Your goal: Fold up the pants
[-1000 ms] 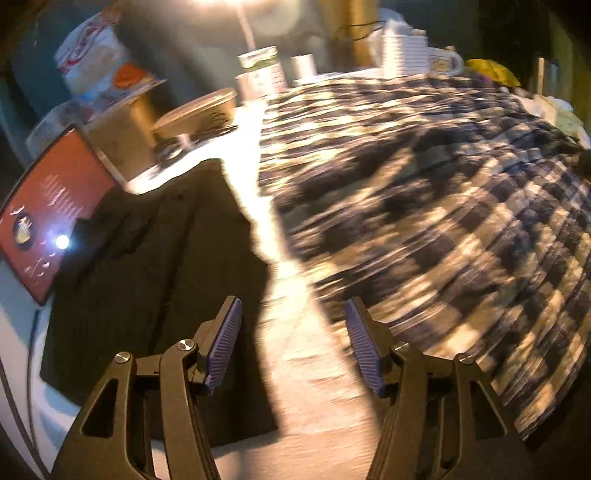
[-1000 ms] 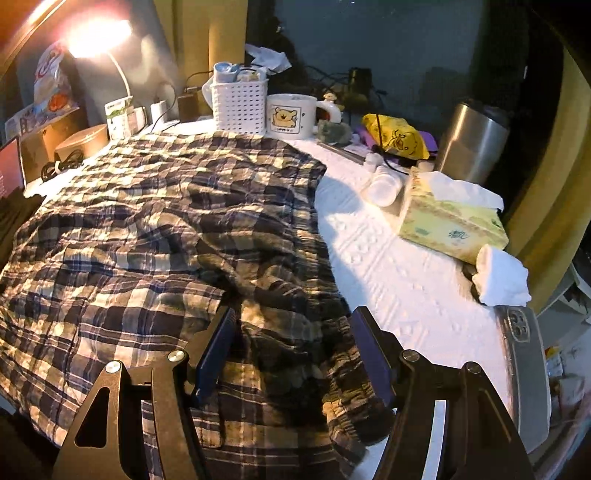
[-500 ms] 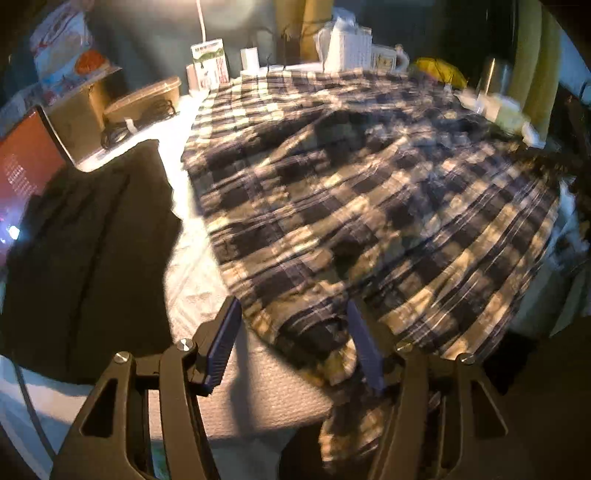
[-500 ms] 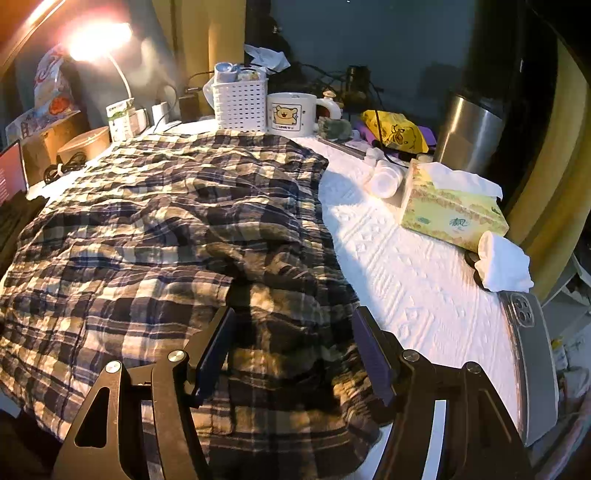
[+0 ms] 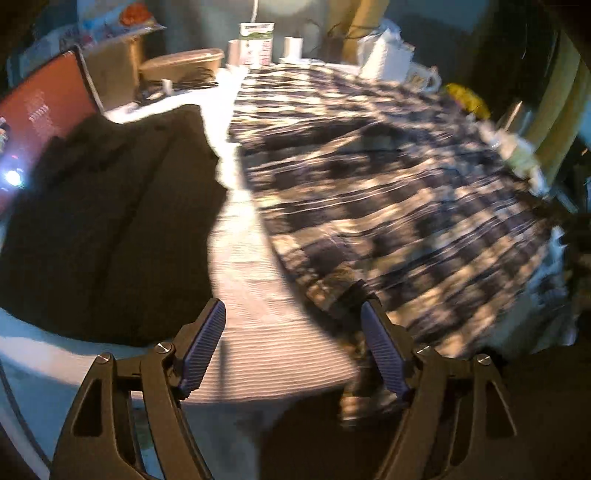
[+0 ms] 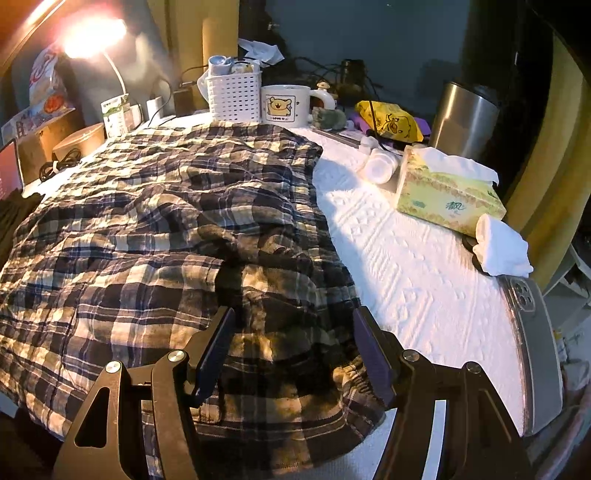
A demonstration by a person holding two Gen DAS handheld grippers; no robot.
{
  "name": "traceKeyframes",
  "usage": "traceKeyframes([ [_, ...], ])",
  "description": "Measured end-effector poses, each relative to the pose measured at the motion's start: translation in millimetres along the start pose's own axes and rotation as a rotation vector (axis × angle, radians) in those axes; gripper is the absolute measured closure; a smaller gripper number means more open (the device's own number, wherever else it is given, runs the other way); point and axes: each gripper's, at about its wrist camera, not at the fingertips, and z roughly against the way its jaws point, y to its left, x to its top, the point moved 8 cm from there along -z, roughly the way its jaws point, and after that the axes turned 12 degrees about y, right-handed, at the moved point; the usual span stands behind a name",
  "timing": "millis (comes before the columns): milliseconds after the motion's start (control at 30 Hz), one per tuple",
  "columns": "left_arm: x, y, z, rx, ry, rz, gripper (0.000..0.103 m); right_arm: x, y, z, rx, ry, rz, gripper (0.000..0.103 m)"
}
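**Both claws open over the plaid pants, no fold begun**

At the far left of the left wrist view a dark garment [image 5: 107, 221] lies on the white textured cover [image 5: 255, 325], beside a red screen [image 5: 40, 122]. The left gripper [image 5: 293, 350] hangs over a bare strip of cover, its jaws spread wide and holding nothing; its right finger sits just at the near left corner of the plaid pants [image 5: 388, 206], which are blurred in this view.

In the right wrist view the plaid pants [image 6: 159, 236] lie spread across the middle of the surface, rumpled, with a bunched ridge toward their right edge. The right gripper [image 6: 291, 350] stands above the near right hem, jaws wide apart and gripping nothing, fabric showing between the fingers.

The step in hand looks like taking hold of the near edge. To do it well, each claw should pinch a corner of the hem, catching both layers if it can, and both should lift together so the cloth carries over evenly; the ridge wants flattening first.

Further right the cover is bare up to a tissue box [image 6: 447, 192], a rolled white cloth [image 6: 502, 247], and a phone [image 6: 535, 354] at the edge. A lit lamp [image 6: 92, 33], white basket [image 6: 234, 96], bear mug [image 6: 286, 105] and steel canister [image 6: 463, 118] crowd the back.
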Motion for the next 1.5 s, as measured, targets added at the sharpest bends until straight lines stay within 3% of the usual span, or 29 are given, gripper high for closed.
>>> traceKeyframes([
  [167, 4.9, -18.3, -9.2, 0.063, -0.014, -0.057, 0.07, -0.3, -1.2, 0.4, 0.013, -0.009, -0.006, 0.036],
  [200, 6.7, -20.8, -8.9, 0.059, -0.014, -0.057, 0.084, -0.4, -1.8, 0.3, 0.015, -0.01, -0.008, 0.036],
  [333, 13.0, -29.7, -12.3, 0.066, -0.004, -0.077, 0.101, -0.6, -4.4, -1.5, 0.024, -0.01, -0.012, 0.036],
  [600, 16.8, -17.9, -0.5, 0.143, -0.031, -0.059, 0.102, -2.7, -12.5, -7.4, 0.037, -0.001, -0.024, 0.036],
  [933, 2.7, 1.0, -7.6, 0.231, 0.086, -0.094, 0.1, -2.9, -15.5, -15.0, 0.041, 0.007, -0.01, 0.036],
  [1067, 6.1, 23.7, 2.3, 0.251, 0.067, -0.032, 0.1, -4.1, -19.2, -15.4, 0.041, 0.016, -0.016, 0.035],
  [1267, 56.8, 16.4, 15.0, 0.217, -0.067, -0.054, 0.099, 4.5, -25.7, 2.6, 0.036, -0.015, -0.037, 0.035],
  [1400, 102.4, 3.3, 6.4, 0.175, -0.08, -0.085, 0.097, 23.3, -30.1, 14.8, 0.04, -0.056, -0.043, 0.035],
  [1467, 127.1, -1.1, -1.5, 0.152, -0.096, -0.093, 0.085, 37.3, -30.0, 15.6, 0.04, -0.066, -0.038, 0.035],
  [1500, 136.6, -3.3, -5.1, 0.144, -0.103, -0.098, 0.072, 43.9, -28.8, 15.6, 0.038, -0.07, -0.031, 0.035],
])
